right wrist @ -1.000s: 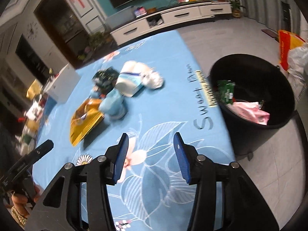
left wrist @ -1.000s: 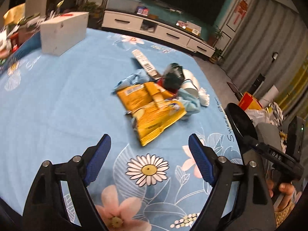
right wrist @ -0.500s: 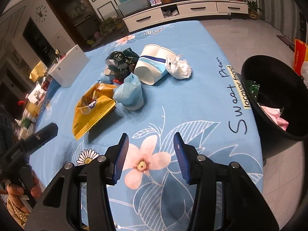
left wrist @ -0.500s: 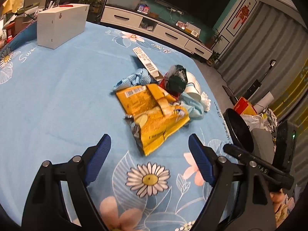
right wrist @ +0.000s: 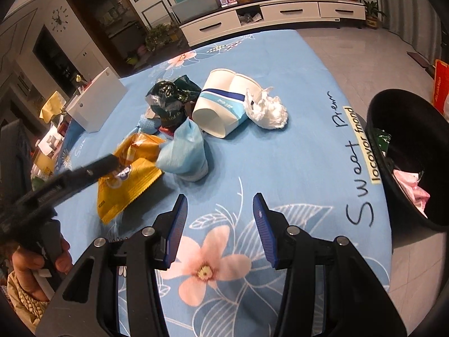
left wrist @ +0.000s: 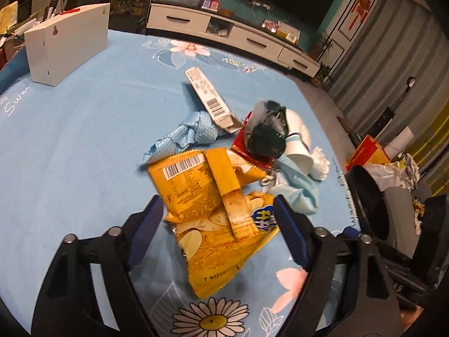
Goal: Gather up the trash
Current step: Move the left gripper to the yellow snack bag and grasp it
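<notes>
Most of the trash is not yet collected: a heap lies on the blue flowered surface [right wrist: 294,146] beside the black bin [right wrist: 407,151], which holds only a few pink and green scraps. Nearest the bin sit a white wad [right wrist: 268,109] and paper cups [right wrist: 221,106]; farther off, the yellow chip bags [left wrist: 213,210]. The left gripper [left wrist: 217,224] has just been narrowing its jaws, bags between them, not yet pinched. The right gripper [right wrist: 219,224] hovers half-open, empty.
</notes>
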Demonstrator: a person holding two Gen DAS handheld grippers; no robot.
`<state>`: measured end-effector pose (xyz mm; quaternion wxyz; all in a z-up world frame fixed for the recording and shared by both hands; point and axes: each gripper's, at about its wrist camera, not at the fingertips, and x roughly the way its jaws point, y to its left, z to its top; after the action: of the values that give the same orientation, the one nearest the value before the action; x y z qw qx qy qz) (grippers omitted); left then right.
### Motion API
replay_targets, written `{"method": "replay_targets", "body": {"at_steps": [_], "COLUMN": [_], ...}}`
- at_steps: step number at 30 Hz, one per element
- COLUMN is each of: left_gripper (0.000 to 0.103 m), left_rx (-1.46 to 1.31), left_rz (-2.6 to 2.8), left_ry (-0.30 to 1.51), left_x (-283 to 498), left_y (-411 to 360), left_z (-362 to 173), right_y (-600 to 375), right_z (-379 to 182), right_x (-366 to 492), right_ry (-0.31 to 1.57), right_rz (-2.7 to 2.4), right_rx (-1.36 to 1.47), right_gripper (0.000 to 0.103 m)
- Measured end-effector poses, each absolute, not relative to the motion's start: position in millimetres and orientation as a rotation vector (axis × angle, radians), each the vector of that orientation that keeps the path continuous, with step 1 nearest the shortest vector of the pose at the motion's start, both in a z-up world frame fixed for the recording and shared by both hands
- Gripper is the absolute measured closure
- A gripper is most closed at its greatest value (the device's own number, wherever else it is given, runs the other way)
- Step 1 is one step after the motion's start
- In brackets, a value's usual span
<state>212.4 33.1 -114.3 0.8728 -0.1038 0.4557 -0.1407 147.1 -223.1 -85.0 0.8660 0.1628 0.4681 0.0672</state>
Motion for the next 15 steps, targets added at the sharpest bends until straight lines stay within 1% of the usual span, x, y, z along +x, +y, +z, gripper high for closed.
{"method": "replay_targets", "body": {"at_steps": [1,2,3,4,6,7,8,10,15], "left_gripper": [0.036,0.045,0.052,0.055,0.071,0.075,0.082,0.087,0.088], "left_rx": [-0.215,-0.217,-0.223,-0.232,-0.239,-0.245,-0.251,-0.262,-0.278], "left_rz": [-0.291,-0.290,-0.296,-0.302,-0.317,-0.331,-0.344,-0.359,-0.384], "left_ry": [0.958,0.964,0.972,0.975,0.974,0.968,0.962,0.954,0.914], "left_x": [213,213,213,213,210,208,205,200,180], "left_y": [33,34,35,37,39,41,43,47,63], "left_z": [-117,-119,-121,-123,-124,-124,-124,-122,-110], "right_y": [-222,-221,-219,-218,-214,-212,-210,-207,-200], "right_z": [-85,-84,-83,-83,-82,-82,-83,-83,-80], "right_x": [149,152,155,158,164,167,171,177,189], "right_ry": [0.980,0.977,0.972,0.968,0.960,0.959,0.959,0.961,0.943], "right_rz": [0.143,0.148,0.155,0.160,0.172,0.176,0.179,0.189,0.211], "right_rx": [0.340,0.339,0.339,0.339,0.339,0.339,0.340,0.354,0.375], "right_gripper": [0.055,0.055,0.055,0.055,0.055,0.055,0.055,0.055,0.055]}}
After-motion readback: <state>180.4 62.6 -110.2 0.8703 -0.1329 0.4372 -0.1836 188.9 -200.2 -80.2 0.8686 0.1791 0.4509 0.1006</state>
